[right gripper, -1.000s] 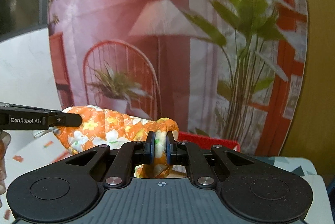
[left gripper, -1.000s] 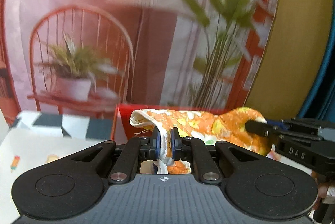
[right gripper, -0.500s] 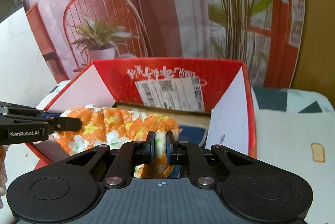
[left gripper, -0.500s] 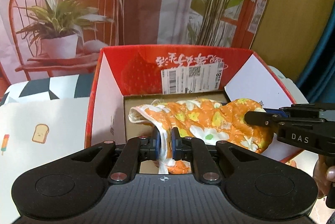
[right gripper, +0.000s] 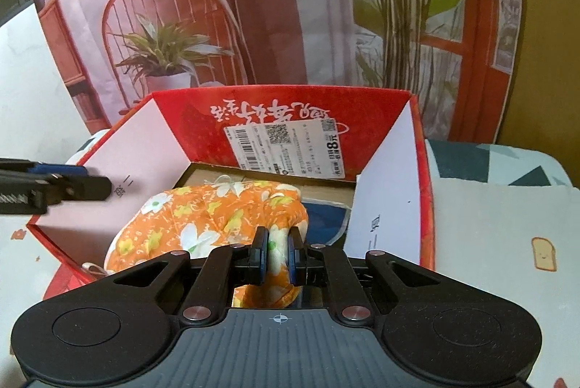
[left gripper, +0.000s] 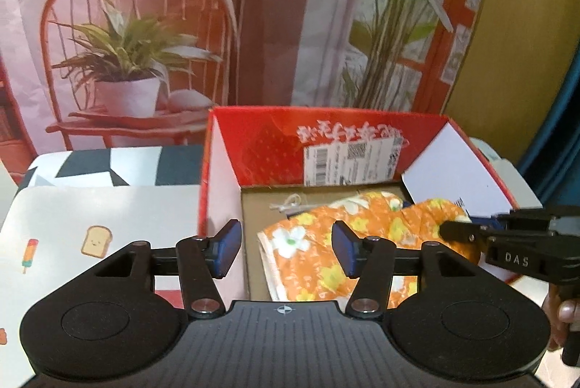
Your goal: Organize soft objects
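Note:
An orange floral padded cloth (left gripper: 319,243) lies inside the open red cardboard box (left gripper: 275,141). My left gripper (left gripper: 286,248) is open and empty, its blue pads spread over the box's left part, just above the cloth. My right gripper (right gripper: 278,255) is shut on the cloth's near edge (right gripper: 232,217) and holds it in the box (right gripper: 275,109). The right gripper also shows at the right of the left wrist view (left gripper: 507,243). The left gripper shows at the left edge of the right wrist view (right gripper: 54,188).
The box stands on a table with a white mat (left gripper: 90,207) printed with toast and ice lollies. A blue item (right gripper: 326,217) lies in the box under the cloth. A printed backdrop (left gripper: 145,25) of a chair and plants hangs behind.
My left gripper has opened and let go of the cloth, which now rests lower in the box. My right gripper stays shut on it.

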Tool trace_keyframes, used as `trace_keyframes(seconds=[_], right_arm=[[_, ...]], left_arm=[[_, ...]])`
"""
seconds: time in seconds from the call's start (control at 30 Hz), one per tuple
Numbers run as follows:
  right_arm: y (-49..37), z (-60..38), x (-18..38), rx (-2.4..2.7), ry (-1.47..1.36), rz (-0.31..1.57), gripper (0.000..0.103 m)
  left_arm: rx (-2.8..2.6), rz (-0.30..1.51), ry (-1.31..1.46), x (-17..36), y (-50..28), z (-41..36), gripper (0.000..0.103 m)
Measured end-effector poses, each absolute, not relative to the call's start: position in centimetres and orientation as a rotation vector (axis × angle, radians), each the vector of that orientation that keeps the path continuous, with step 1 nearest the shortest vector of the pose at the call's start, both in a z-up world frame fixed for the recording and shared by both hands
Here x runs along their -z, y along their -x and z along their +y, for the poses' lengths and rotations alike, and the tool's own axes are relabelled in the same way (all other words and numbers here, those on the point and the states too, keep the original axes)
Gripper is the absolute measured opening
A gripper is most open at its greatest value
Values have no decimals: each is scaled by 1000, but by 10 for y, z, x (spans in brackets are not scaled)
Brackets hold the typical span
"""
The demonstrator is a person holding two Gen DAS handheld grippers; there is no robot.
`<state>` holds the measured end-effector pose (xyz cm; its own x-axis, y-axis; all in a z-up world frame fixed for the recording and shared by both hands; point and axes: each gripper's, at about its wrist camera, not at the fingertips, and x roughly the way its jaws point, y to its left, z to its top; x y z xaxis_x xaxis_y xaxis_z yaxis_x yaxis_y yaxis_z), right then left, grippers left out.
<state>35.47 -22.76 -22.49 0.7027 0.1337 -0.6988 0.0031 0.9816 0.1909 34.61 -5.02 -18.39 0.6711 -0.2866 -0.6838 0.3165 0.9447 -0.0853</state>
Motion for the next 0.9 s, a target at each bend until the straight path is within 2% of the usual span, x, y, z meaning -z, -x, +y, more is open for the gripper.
trace_keyframes(seconds=[0.5,0.6,0.8,0.87,0.9], right_arm=[[-364,-201,241,-97,-237,823,10],[-363,-202,241,-77,-226,825,13],[-346,-204,226,-20,-172,770,33],[-339,-206,220,-17,-163,744,52],[-334,-206,216,-19,-161,728,54]], left_arm=[[342,759,-28,184,-339,-50,58],[336,755,-35,183,-336,-50,58],[338,736,-46,179,-324,-49,60],[340,725,-57,177,-317,-49,65],[343,719,-61,176,-312,-48,66]])
